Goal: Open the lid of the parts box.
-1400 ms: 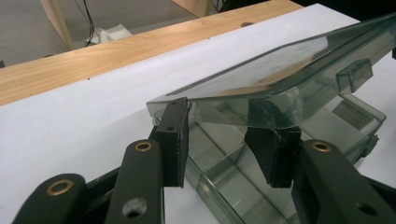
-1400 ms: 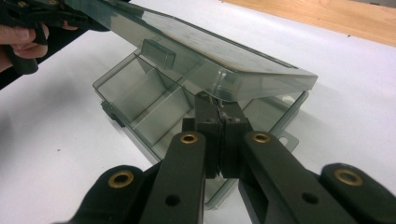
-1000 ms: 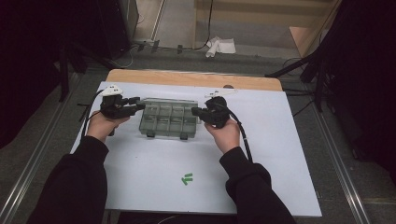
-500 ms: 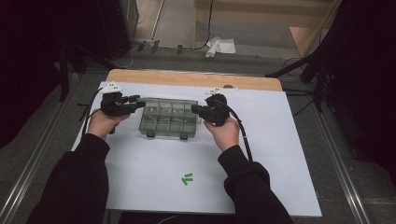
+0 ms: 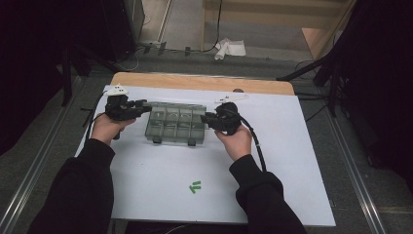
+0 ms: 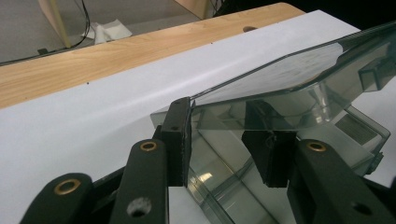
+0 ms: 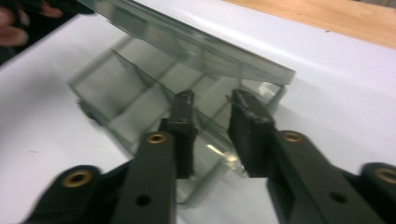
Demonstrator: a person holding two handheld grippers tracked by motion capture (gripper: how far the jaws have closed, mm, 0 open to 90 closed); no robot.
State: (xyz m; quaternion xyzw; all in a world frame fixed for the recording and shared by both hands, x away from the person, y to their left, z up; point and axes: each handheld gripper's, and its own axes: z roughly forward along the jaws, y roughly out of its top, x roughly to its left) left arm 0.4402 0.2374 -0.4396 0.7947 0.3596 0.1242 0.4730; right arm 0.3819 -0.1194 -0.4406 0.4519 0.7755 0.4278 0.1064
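Clear compartment box (image 5: 176,125) shows no readable writing; green mark (image 5: 195,186) nearby.

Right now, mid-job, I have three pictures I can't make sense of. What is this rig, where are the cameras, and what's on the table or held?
There is no robot: a person holds a two-jaw gripper in each hand. The high view looks down on the table. The other two cameras ride on the grippers and look along their black jaws. On the white sheet lies a clear compartment box, with a green mark nearer the person. The left gripper meets the box's raised lid; whether it pinches the lid I cannot tell. The right gripper has just been opening, its jaws apart astride the box's end wall.
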